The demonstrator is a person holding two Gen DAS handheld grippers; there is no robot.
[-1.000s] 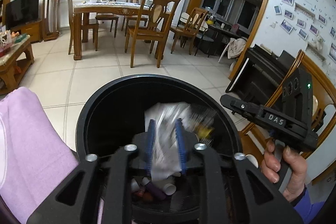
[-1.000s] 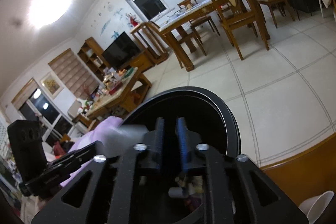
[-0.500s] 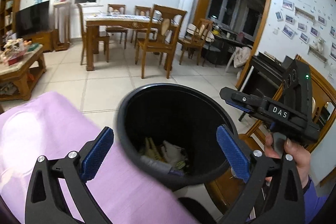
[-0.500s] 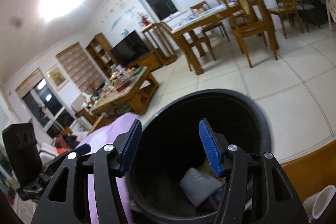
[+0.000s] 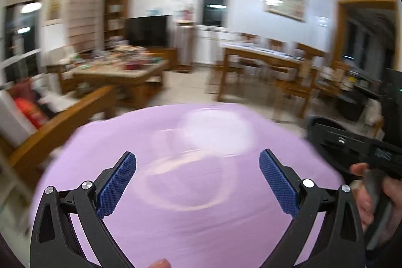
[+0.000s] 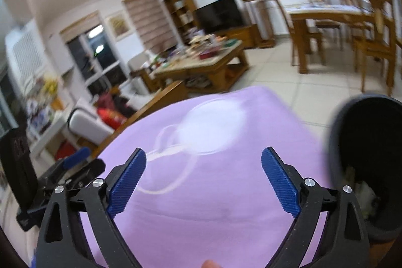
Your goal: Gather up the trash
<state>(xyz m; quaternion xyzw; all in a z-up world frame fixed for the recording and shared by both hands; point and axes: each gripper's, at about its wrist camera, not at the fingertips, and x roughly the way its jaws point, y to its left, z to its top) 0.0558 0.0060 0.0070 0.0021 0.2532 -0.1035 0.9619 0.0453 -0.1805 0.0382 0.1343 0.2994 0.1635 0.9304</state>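
My left gripper stands open and empty over a lilac cloth; no trash lies on the cloth here. The black trash bin is out of the left wrist view. My right gripper also hangs over the lilac cloth, its jaws opening with nothing between them. To its right stands the black bin, with pale crumpled trash inside. A person's hand grips the right gripper's handle at the right edge. A blue finger of the left gripper shows at the left. The view is motion-blurred.
A cluttered wooden coffee table and a TV stand beyond the cloth. A dining table with wooden chairs is at the far right. A wooden sofa arm runs along the cloth's left side.
Both grippers opened over the bin and dropped their trash into it. They then swung left over the lilac cloth, and the bin left the left wrist view.
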